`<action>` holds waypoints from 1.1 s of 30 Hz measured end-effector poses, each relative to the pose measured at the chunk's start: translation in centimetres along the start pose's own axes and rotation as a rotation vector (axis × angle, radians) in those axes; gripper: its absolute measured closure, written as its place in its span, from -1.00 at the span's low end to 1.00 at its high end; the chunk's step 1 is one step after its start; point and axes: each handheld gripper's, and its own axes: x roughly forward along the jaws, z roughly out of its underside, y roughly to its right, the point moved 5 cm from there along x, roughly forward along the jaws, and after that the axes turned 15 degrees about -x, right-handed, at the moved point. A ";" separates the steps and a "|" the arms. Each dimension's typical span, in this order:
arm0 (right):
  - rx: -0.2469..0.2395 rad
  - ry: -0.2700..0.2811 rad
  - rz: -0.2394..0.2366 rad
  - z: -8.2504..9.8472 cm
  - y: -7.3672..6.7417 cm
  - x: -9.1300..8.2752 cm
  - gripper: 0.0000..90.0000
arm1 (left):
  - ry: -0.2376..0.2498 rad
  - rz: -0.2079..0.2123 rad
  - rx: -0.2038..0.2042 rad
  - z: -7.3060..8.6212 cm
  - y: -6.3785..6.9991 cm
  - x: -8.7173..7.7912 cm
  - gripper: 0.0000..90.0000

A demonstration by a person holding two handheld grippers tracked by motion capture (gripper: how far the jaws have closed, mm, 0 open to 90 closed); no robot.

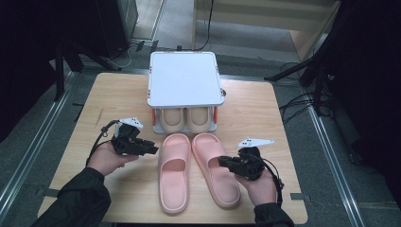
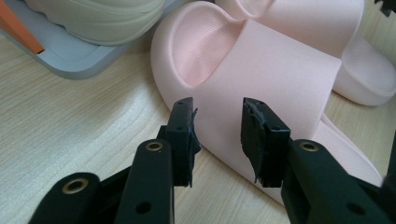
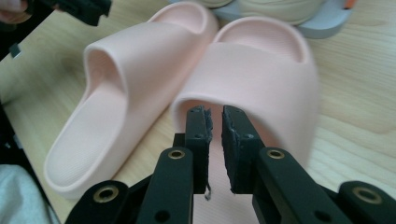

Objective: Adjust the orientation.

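High view: a pale wooden table stands on a grey floor, dark stands around it. At its far edge a white-topped rack holds a beige pair of slippers on its lower shelf. Two pink slippers lie side by side between the grippers; the left gripper is just beside the left pink slipper, and the right gripper reaches over the right pink slipper.

Left gripper view: the jaws stand partly apart with nothing gripped; ahead lies the smooth, rounded strap and dimpled footbed, with the rack's grey base and orange post beyond.

Right gripper view: the ragged black pads are nearly together, a thin gap between them, holding nothing, just before the strap's opening.
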 end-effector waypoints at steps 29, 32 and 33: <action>0.045 -0.126 0.096 1.9 3.7 1.6 0.94 | -0.088 -0.010 0.015 0.5 0.2 3.0 0.59; 0.042 -0.126 0.089 1.9 3.4 1.8 0.94 | -0.096 0.007 0.019 0.7 0.6 3.2 0.59; 0.039 -0.125 0.086 1.9 3.4 1.9 0.94 | -0.098 0.011 0.023 0.7 0.7 3.2 0.59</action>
